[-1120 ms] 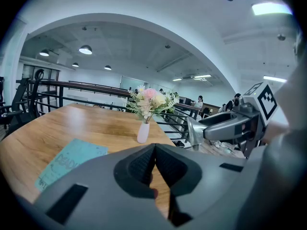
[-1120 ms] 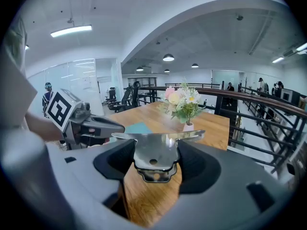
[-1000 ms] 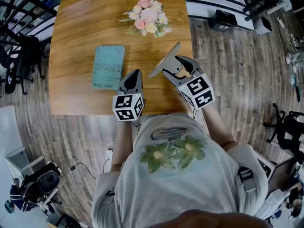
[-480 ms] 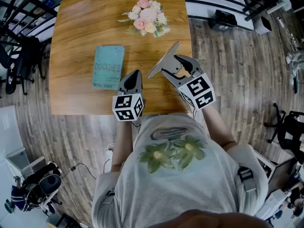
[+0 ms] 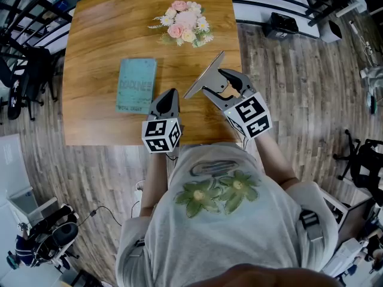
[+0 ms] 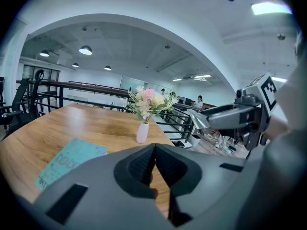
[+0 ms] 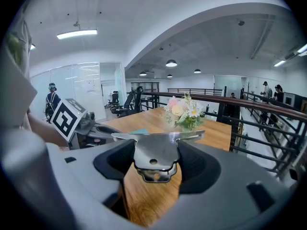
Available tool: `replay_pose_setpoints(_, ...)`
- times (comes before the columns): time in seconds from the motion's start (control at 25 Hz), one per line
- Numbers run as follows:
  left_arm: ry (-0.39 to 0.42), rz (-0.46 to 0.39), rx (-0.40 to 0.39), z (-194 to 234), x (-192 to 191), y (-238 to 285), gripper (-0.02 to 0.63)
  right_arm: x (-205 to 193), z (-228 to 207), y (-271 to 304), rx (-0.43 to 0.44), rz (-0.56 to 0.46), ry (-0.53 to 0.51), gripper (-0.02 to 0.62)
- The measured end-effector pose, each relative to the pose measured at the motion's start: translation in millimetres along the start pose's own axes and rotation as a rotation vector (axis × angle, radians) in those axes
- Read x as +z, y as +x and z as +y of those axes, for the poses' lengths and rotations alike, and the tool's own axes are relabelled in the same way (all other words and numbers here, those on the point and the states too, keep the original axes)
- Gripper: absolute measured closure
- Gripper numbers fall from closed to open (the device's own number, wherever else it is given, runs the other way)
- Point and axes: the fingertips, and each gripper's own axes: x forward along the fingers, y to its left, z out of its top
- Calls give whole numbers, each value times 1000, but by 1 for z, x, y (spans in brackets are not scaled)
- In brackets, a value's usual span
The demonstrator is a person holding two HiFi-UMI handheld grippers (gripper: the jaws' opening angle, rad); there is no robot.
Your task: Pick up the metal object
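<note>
Head view shows a wooden table (image 5: 96, 52) on a plank floor, with the person standing at its near edge. A teal book (image 5: 136, 84) lies flat left of centre, and the flowers (image 5: 184, 23) stand in a small white vase toward the far side; neither has moved over the last second.

The left gripper (image 5: 169, 95) hangs over the near edge just right of the book, where it was a second ago. In the left gripper view its jaws are pressed together with nothing between them.

The right gripper (image 5: 216, 81) is clamped on the metal plate (image 5: 204, 73), a flat, shiny piece with a hole near its gripped end. In the right gripper view the plate sits squarely between the pads and its wide end juts out ahead toward the flowers.

Compared with a second ago, the plate has crept a little up and to the left, and it tilts clear of the wood. The pick-up therefore looks essentially done, and what is left is to keep the grip firm, since smooth thin metal could slip.
</note>
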Motion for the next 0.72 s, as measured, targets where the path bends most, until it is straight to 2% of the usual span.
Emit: replay_pose_setpoints(0.72, 3, 4, -5, 2, 0, 2, 595, 7, 2, 0, 2, -13, -8, 305)
